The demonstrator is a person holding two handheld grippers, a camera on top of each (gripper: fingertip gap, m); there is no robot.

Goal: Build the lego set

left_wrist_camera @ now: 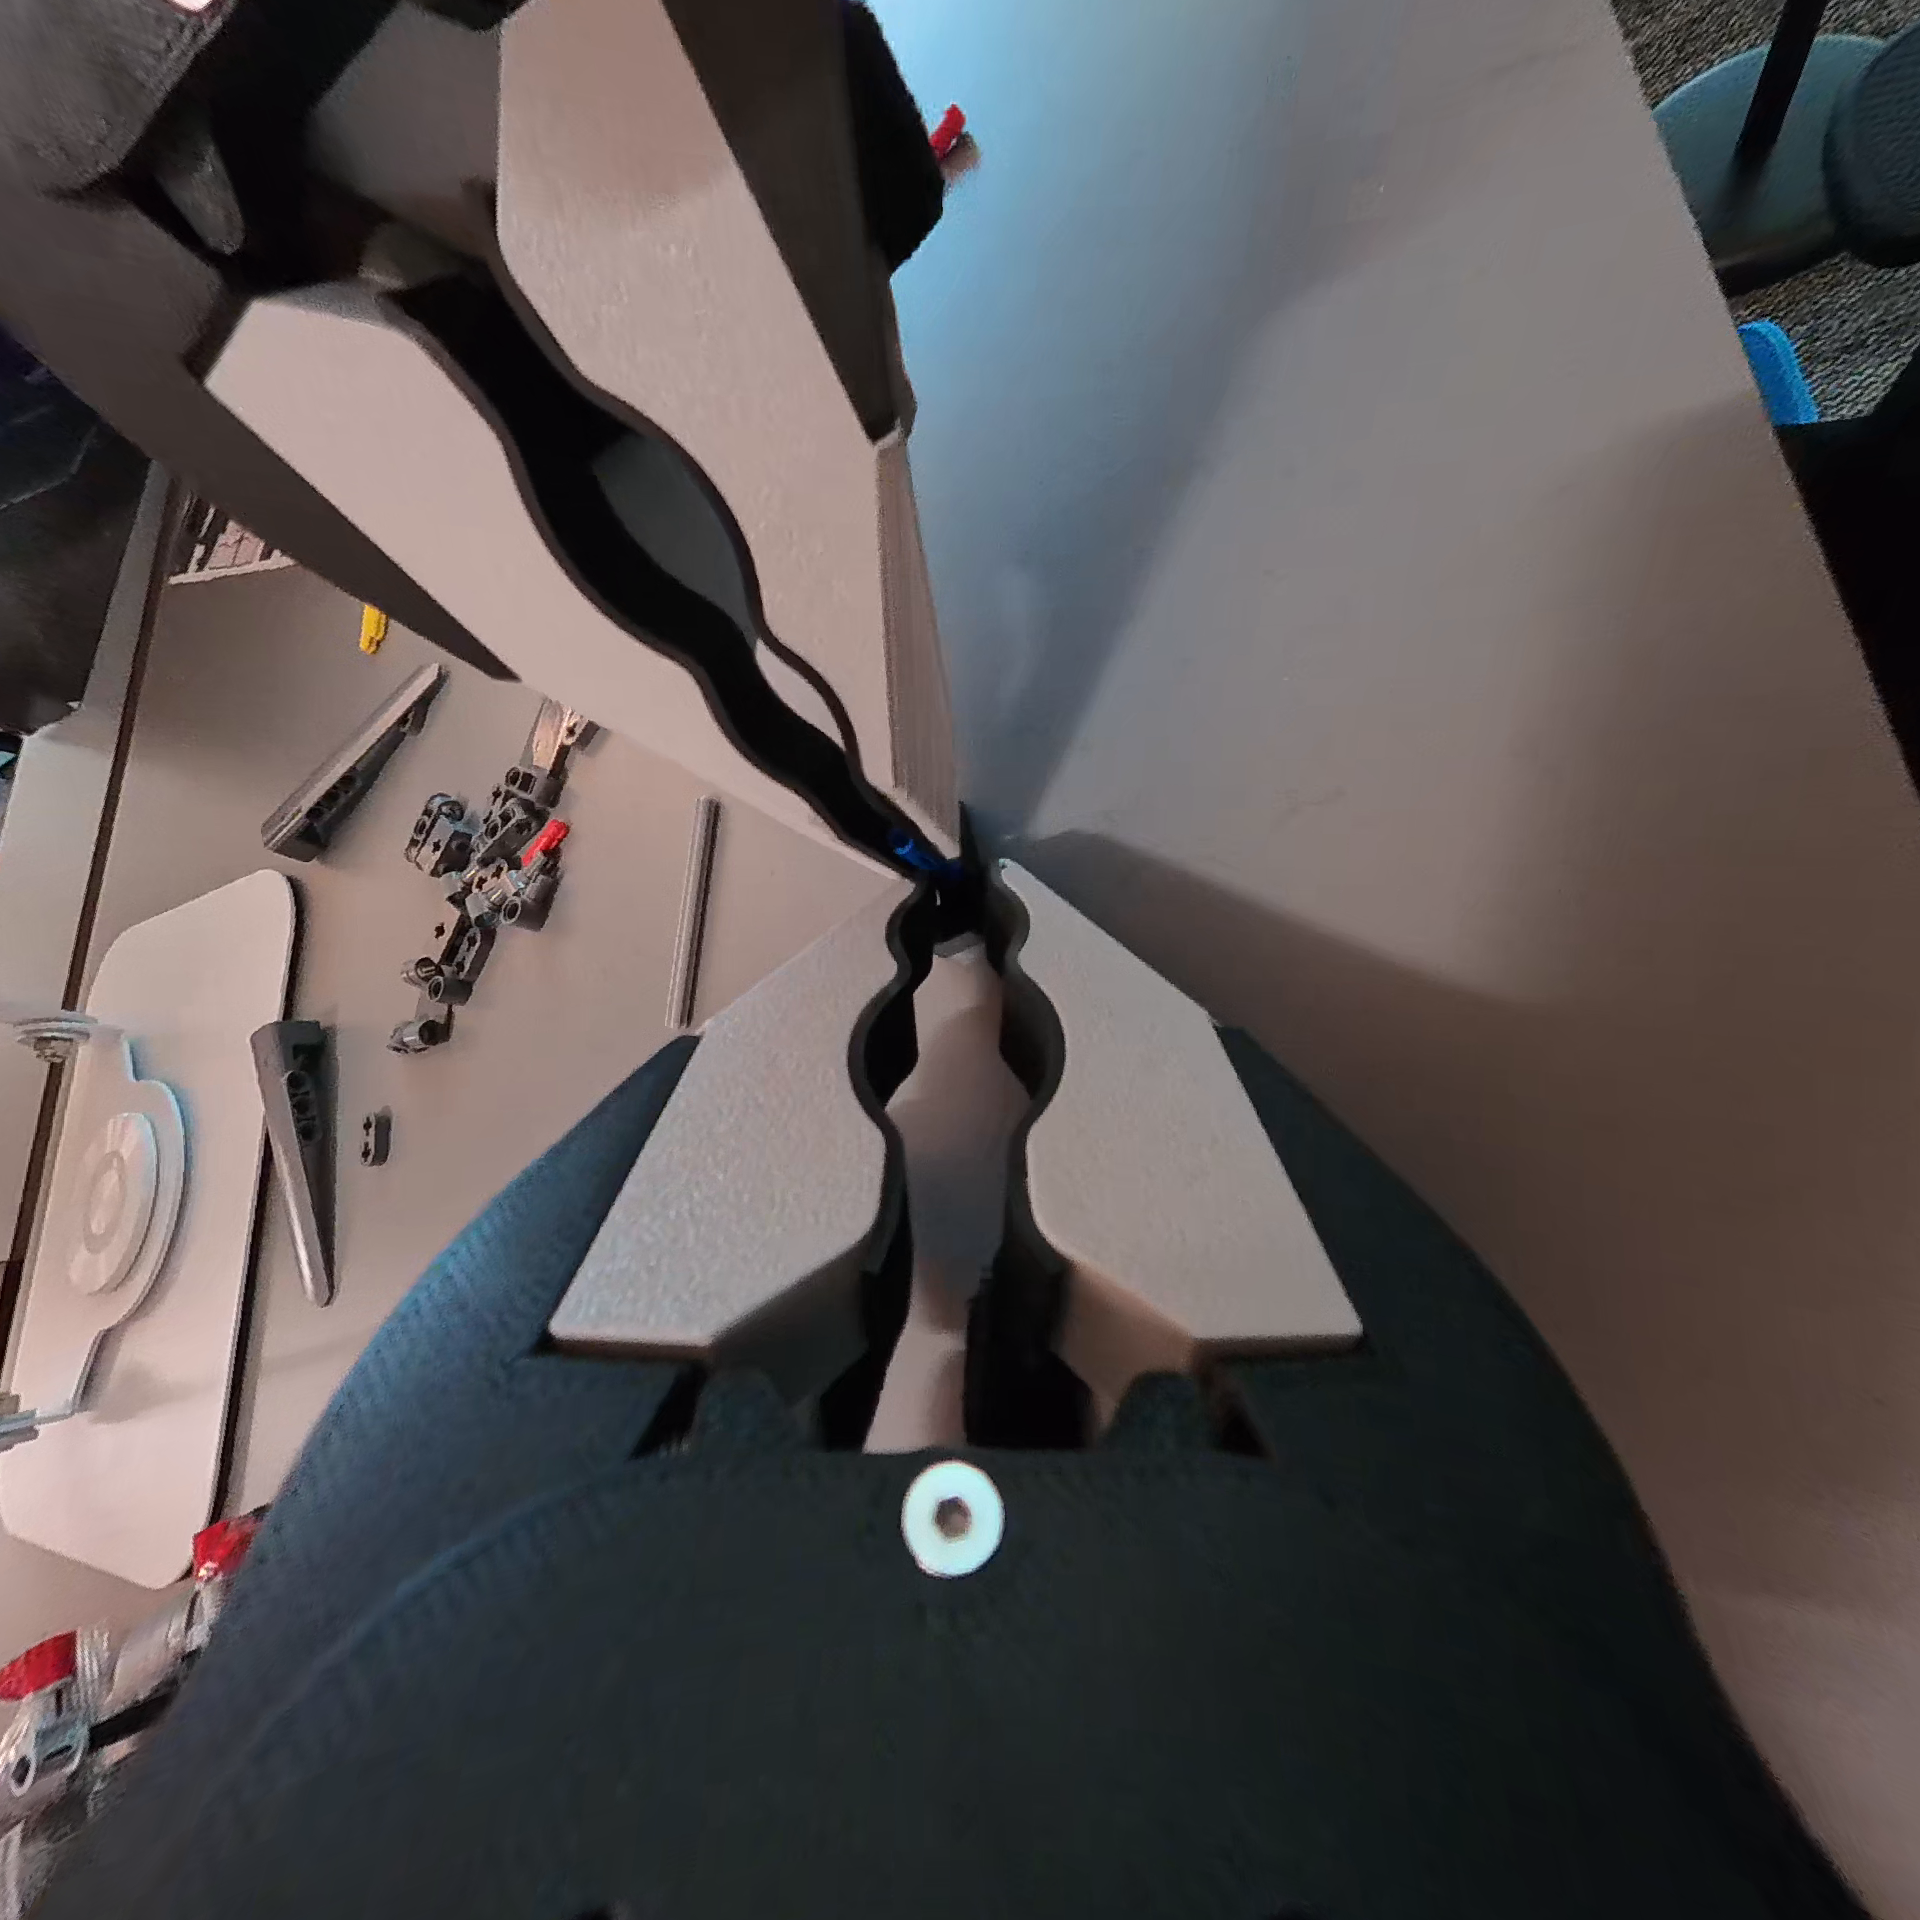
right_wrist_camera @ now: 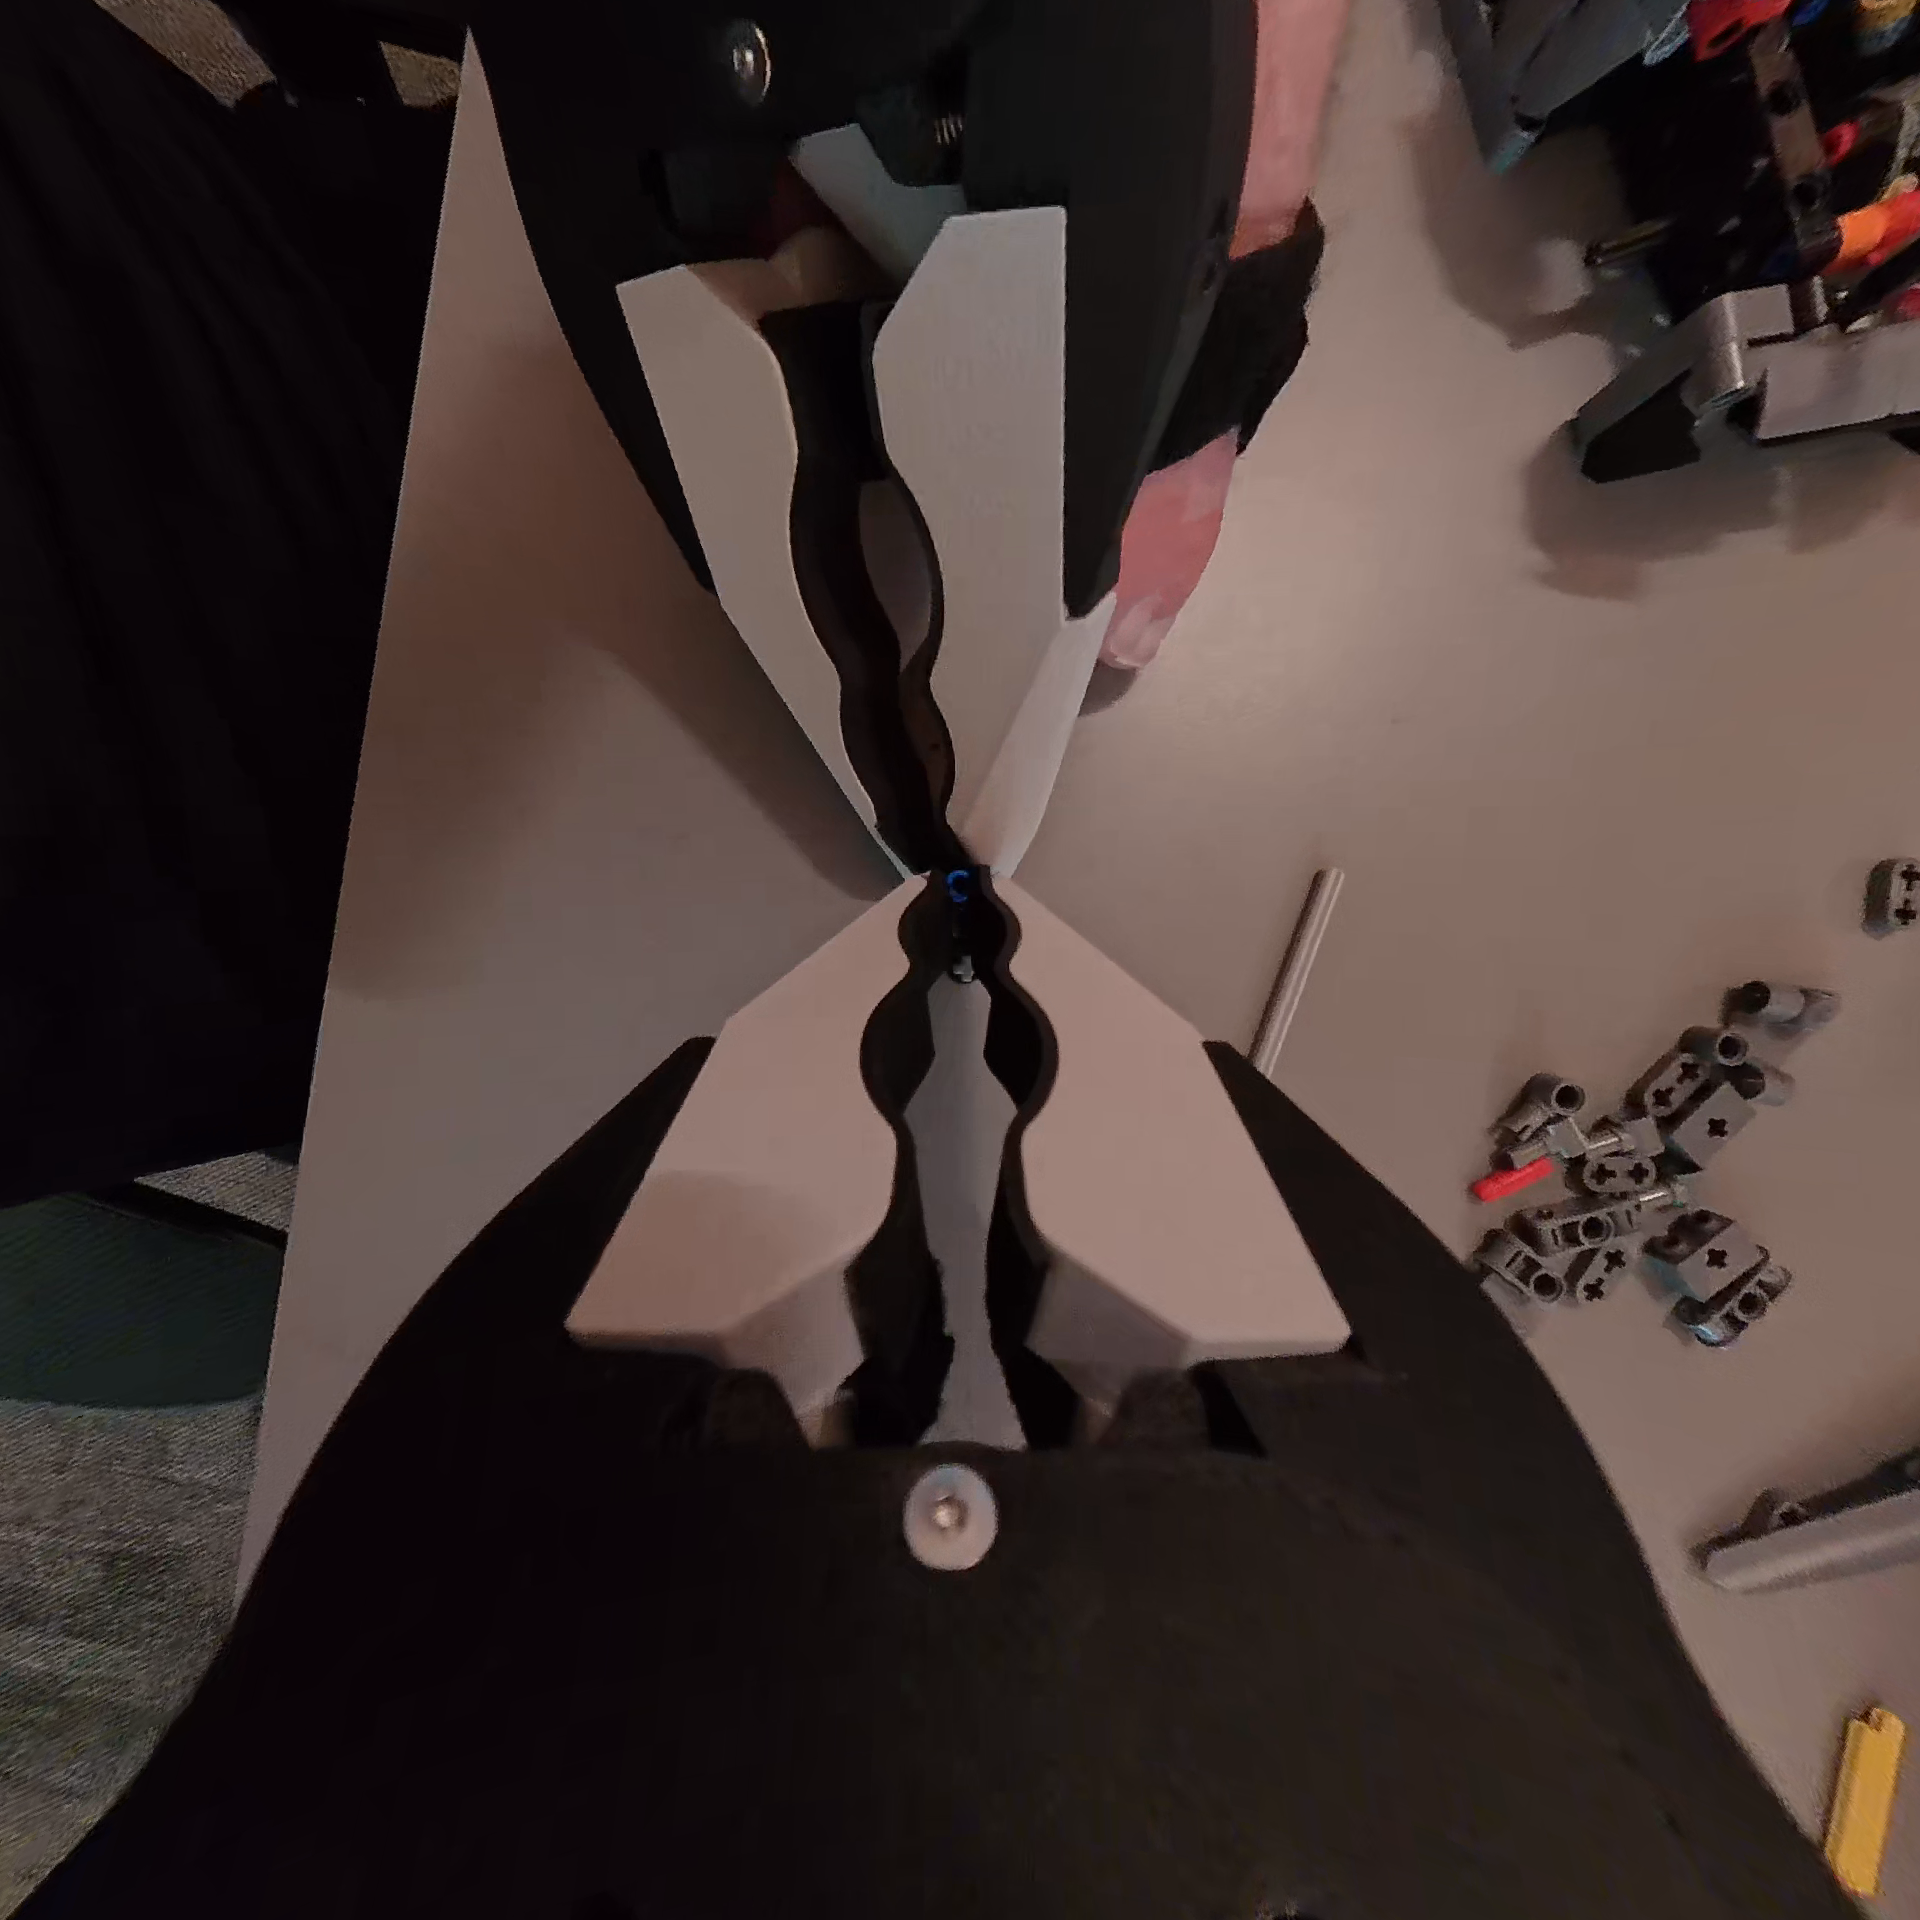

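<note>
Left wrist view: brighter, cool bluish light from top, motion blur at the upper edge. Right wrist view: dim, warm, deep shadows; strong wide-angle distortion in both.

Matt, fine-grained pale plastic fingers (right_wrist_camera: 790, 1143) set in black ribbed printed bodies form both tongs, each fastened with a shiny metal washer (right_wrist_camera: 950, 1517). Beside the smooth matt grey rod (right_wrist_camera: 1294, 956) on the smooth, matt, off-white surface (right_wrist_camera: 1351, 675) lie matt grey plastic connectors (right_wrist_camera: 1631, 1195); farther off, a glossy yellow plastic piece (right_wrist_camera: 1865, 1808).
</note>
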